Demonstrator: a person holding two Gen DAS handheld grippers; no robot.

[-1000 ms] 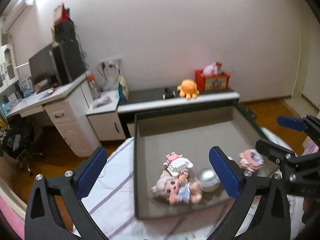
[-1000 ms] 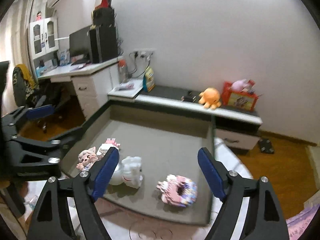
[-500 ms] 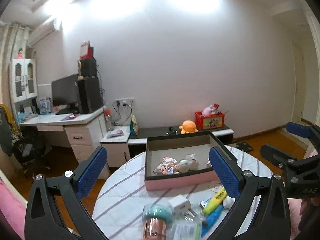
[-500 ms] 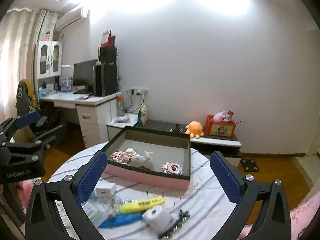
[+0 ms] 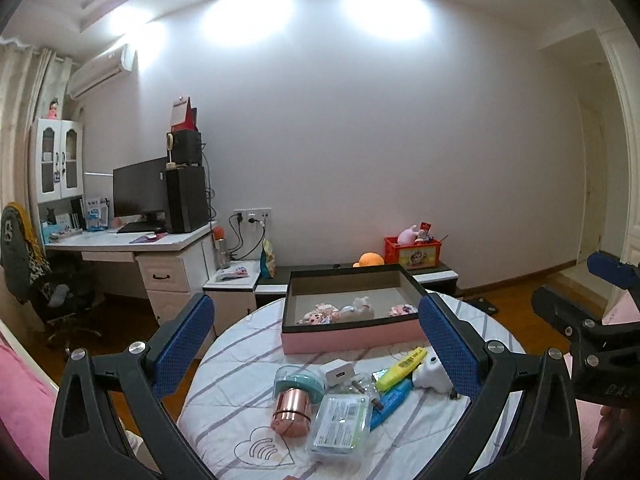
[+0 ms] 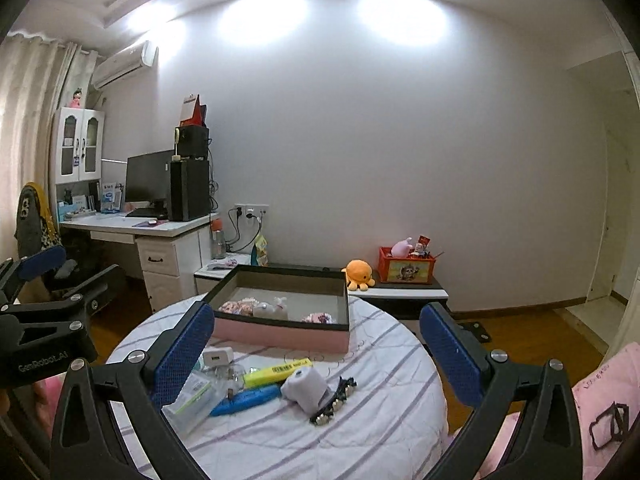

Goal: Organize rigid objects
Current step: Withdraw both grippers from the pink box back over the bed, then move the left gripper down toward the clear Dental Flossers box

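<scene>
Right wrist view — right gripper (image 6: 316, 344) gaping, empty; tray (image 6: 280, 334) beyond.

Both wrist cameras are looking forward and slightly down between their own blue pads, from just off the near edge of the round worktop (image 5: 224, 364). The left view is sitting left of the right one. Both are sharing the pink-walled box (image 5: 352, 338), the clutter before it and the far wall.
</scene>
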